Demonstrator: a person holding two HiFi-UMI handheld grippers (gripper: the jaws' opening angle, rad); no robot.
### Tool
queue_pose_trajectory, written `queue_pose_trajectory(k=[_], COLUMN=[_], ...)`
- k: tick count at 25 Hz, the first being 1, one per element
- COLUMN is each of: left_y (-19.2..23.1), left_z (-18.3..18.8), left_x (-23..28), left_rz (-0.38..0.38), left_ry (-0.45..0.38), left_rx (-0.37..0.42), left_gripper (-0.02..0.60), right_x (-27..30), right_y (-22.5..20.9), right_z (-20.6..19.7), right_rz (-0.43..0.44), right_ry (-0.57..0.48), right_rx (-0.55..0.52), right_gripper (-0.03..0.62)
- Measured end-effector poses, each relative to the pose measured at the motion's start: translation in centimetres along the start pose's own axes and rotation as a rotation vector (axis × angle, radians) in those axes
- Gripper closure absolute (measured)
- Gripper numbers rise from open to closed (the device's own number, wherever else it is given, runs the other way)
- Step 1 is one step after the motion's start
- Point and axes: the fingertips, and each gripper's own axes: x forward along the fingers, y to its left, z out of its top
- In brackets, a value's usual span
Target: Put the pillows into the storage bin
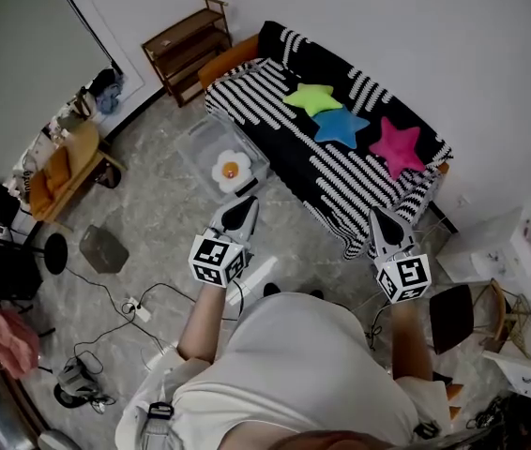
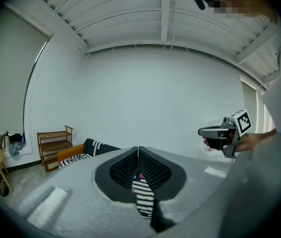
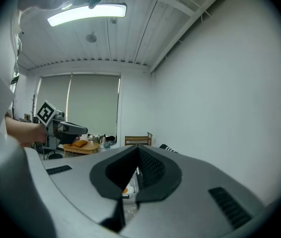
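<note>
Three star pillows lie on the striped sofa (image 1: 284, 148): a green one (image 1: 311, 97), a blue one (image 1: 341, 126) and a pink one (image 1: 397, 145). On the floor in front of the sofa stands a clear storage bin (image 1: 202, 139), with a white flower pillow (image 1: 231, 168) in its near end. My left gripper (image 1: 238, 216) hangs just short of the bin, shut and empty, its tips meeting (image 2: 138, 148). My right gripper (image 1: 385, 225) hovers near the sofa's front corner, also shut and empty (image 3: 138, 148). Each gripper view shows the other gripper held level at the side.
A wooden shelf (image 1: 188, 47) stands against the far wall left of the sofa. A round wooden table (image 1: 64, 172), a grey box (image 1: 103, 248) and cables with a power strip (image 1: 136, 307) fill the floor at the left. A chair (image 1: 467, 315) sits at the right.
</note>
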Motion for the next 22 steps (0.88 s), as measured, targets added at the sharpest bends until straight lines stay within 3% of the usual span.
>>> queue_pose_trajectory(k=[18, 22], left_y=[1.0, 1.6], left_z=[-1.6, -2.0], left_x=[-1.8, -2.0], left_rz=[0.018, 0.019], left_ry=[0.028, 0.033], left_rx=[-0.034, -0.040], left_gripper=[0.563, 0.563], right_x=[0.1, 0.5], right_y=[2.0, 2.1], right_z=[-0.3, -0.1], right_rz=[0.022, 0.009], right_ry=[-0.009, -0.016], right_rx=[0.016, 0.016], right_gripper=[0.585, 0.522])
